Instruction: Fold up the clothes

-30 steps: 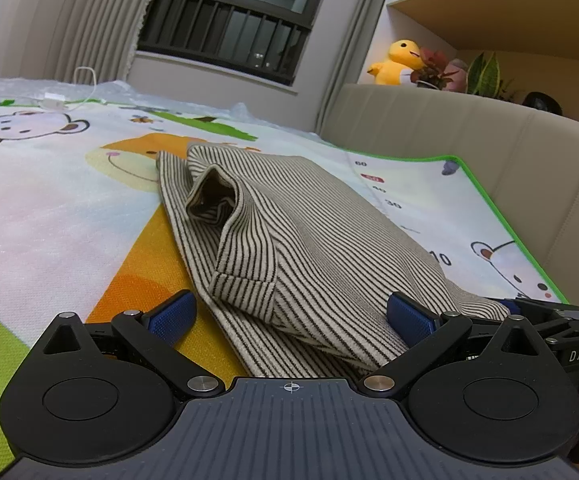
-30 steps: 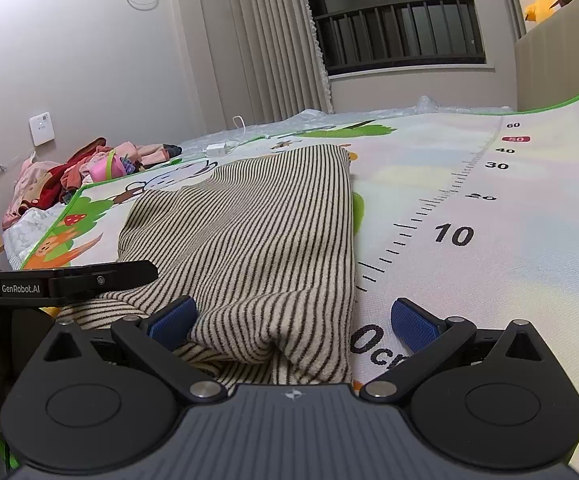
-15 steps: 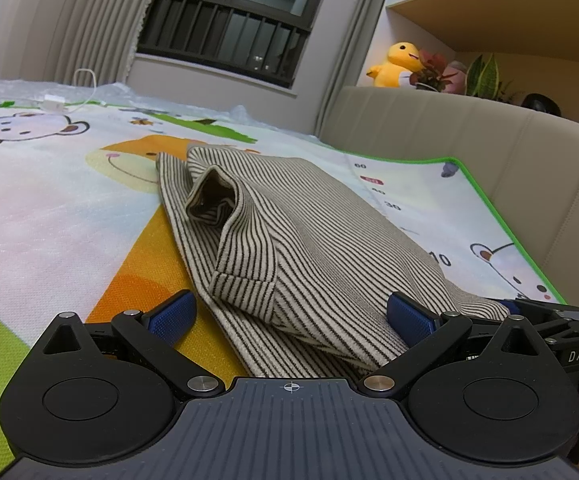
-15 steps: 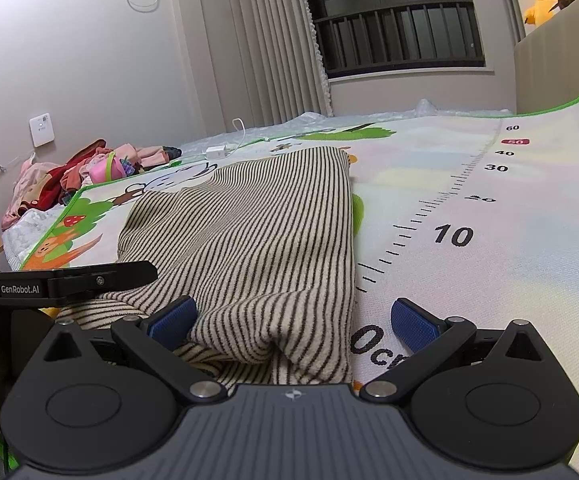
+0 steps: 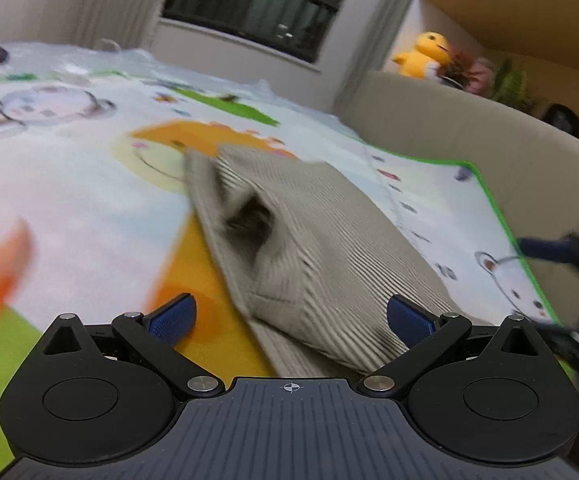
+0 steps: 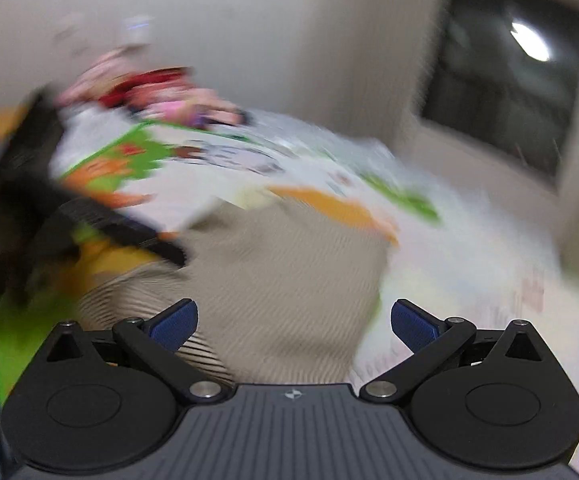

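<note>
The striped garment [image 5: 321,248] lies folded on the cartoon play mat [image 5: 69,200], with an open sleeve cuff facing the left tool [image 5: 289,316]. Both the left tool and the right tool [image 6: 293,320] are spread wide and grasp nothing; each one has the cloth's near edge between its blue pads. The right view is blurred.

Play mat [image 5: 69,200] bare to L of striped garment [image 5: 309,232], open passage there. R side: narrow strip of mat, then beige sofa back [image 5: 489,152] along green edge. Clothes pile [image 6: 157,92] at far mat corner. Both views blurred; right gripper [image 5: 561,256] at mat edge, near sofa
</note>
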The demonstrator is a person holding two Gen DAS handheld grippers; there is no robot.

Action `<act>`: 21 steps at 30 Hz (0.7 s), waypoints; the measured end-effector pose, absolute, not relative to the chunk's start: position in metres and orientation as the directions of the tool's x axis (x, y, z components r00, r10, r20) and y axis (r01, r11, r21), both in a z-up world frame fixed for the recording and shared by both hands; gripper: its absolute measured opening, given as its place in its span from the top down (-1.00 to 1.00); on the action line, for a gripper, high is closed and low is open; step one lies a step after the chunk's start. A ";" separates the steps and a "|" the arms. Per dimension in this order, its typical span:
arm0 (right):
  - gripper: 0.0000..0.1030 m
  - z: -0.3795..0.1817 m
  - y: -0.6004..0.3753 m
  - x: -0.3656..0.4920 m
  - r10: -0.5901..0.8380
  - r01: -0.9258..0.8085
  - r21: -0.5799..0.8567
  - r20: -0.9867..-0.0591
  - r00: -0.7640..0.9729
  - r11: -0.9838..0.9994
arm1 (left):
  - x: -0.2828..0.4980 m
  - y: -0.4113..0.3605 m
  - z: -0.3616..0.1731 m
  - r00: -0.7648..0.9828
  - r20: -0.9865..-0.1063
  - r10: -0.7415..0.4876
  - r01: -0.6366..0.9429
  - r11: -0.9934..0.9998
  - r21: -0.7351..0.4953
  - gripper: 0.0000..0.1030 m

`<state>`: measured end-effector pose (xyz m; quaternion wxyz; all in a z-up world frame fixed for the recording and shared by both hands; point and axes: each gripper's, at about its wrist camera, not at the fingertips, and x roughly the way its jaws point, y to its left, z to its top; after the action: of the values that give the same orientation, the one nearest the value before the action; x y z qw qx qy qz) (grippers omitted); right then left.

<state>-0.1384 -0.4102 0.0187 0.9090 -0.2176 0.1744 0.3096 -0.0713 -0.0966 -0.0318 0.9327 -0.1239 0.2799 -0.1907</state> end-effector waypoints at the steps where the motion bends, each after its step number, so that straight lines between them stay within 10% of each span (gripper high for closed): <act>1: -1.00 0.021 -0.403 -0.148 0.519 -0.679 -0.302 -0.464 0.718 0.669 | -0.071 -0.094 -0.028 0.777 -0.475 -0.413 0.283 0.903 -0.324 -1.00; 6: -1.00 -0.019 -0.363 -0.163 0.572 -0.795 -0.246 -0.581 0.579 0.555 | -0.070 -0.091 -0.019 0.781 -0.498 -0.377 0.274 0.923 -0.271 -1.00; 11: -0.99 -0.060 -0.327 -0.172 0.476 -0.725 -0.518 -0.546 0.689 0.454 | -0.077 -0.094 -0.013 0.768 -0.502 -0.398 0.311 0.917 -0.252 -1.00; 15: -0.33 -0.033 -0.338 -0.141 0.476 -0.715 -0.282 -0.585 0.657 0.640 | -0.082 -0.096 -0.008 0.766 -0.490 -0.416 0.332 0.909 -0.252 -1.00; 21: -0.11 -0.010 -0.390 -0.081 0.613 -0.579 0.295 -0.622 0.487 0.760 | -0.088 -0.095 -0.002 0.751 -0.475 -0.459 0.407 0.888 -0.215 -1.00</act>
<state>-0.0811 -0.3899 -0.0104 0.8620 0.0230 0.3698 0.3458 -0.0877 -0.0953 -0.0017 0.9343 -0.0491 0.2664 -0.2316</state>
